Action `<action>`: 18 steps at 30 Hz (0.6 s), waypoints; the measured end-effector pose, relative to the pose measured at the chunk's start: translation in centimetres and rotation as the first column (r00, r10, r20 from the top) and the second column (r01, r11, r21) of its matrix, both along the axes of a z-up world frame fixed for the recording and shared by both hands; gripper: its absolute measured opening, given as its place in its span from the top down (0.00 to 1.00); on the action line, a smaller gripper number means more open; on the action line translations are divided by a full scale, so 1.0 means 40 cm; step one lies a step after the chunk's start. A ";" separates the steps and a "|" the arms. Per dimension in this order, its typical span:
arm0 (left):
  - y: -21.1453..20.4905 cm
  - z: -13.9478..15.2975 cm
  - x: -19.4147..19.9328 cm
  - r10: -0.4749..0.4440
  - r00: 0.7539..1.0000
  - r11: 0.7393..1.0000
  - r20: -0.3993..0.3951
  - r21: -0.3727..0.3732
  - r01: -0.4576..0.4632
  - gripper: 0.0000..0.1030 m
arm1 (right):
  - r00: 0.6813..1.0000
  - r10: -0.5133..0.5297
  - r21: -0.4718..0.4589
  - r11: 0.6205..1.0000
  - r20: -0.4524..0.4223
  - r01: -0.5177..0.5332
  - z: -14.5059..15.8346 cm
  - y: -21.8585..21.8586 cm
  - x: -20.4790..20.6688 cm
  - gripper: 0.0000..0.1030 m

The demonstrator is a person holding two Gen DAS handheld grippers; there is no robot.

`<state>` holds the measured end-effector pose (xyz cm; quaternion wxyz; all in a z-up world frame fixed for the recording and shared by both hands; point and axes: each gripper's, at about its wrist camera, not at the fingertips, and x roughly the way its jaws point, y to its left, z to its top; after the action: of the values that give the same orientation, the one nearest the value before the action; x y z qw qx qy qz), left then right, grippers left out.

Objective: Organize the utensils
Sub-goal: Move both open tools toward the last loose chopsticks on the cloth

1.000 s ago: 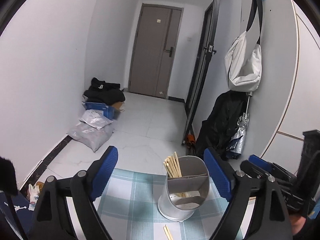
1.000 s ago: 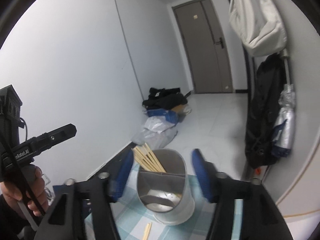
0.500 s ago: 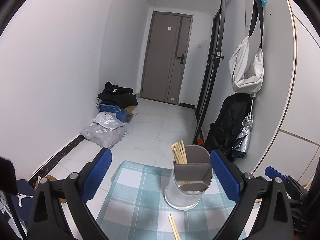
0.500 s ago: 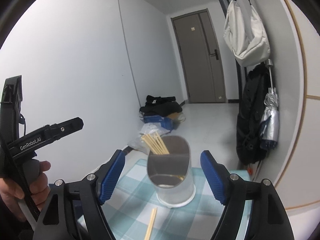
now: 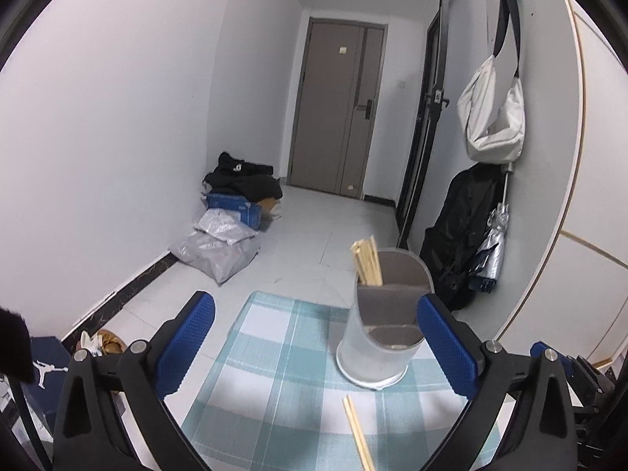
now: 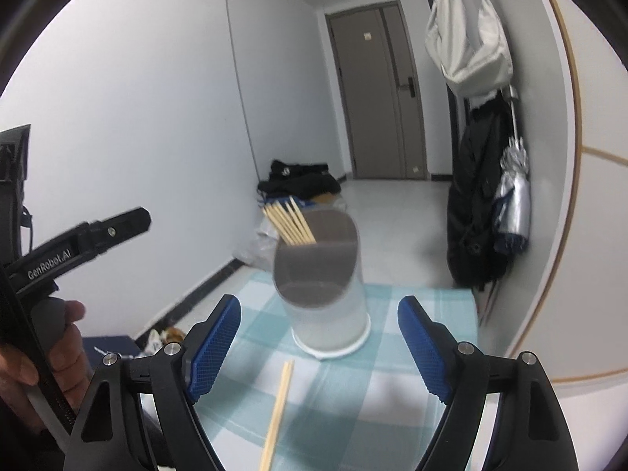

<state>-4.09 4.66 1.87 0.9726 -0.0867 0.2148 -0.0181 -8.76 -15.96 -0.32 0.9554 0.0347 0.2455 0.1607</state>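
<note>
A metal utensil holder stands on the teal checked cloth, divided into compartments; several wooden chopsticks stand in its far-left one. A loose pair of chopsticks lies on the cloth in front of it. My left gripper is open and empty, above the cloth, short of the holder. In the right wrist view the holder and its chopsticks sit ahead, and the loose pair lies between the jaws. My right gripper is open and empty.
The cloth's far edge ends above a tiled floor. Bags and a blue box lie by the left wall. A black coat and folded umbrella hang on the right wall. The left gripper's handle and hand show left in the right wrist view.
Both grippers have pulled back and risen from the holder. It now looks farther away, and more of the loose chopsticks on the cloth shows.
</note>
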 end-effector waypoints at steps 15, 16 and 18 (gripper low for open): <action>0.019 -0.100 0.048 -0.012 0.988 1.000 -0.152 -0.011 0.010 0.02 | 0.969 -0.030 -0.107 0.994 -0.245 0.004 -0.157 0.024 0.082 0.20; 0.025 -0.099 0.048 0.005 0.988 1.000 -0.152 -0.009 -0.006 0.02 | 0.964 -0.028 -0.111 0.994 -0.264 -0.002 -0.166 0.029 0.091 0.20; 0.038 -0.099 0.050 0.021 0.989 0.999 -0.150 -0.022 -0.025 0.02 | 0.952 -0.024 -0.117 0.993 -0.305 -0.012 -0.192 0.039 0.110 0.20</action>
<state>-2.09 6.18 -2.11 0.9529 -0.1017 0.2858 -0.0028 -4.36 -14.39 -7.99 0.9067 0.0038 0.3994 0.1358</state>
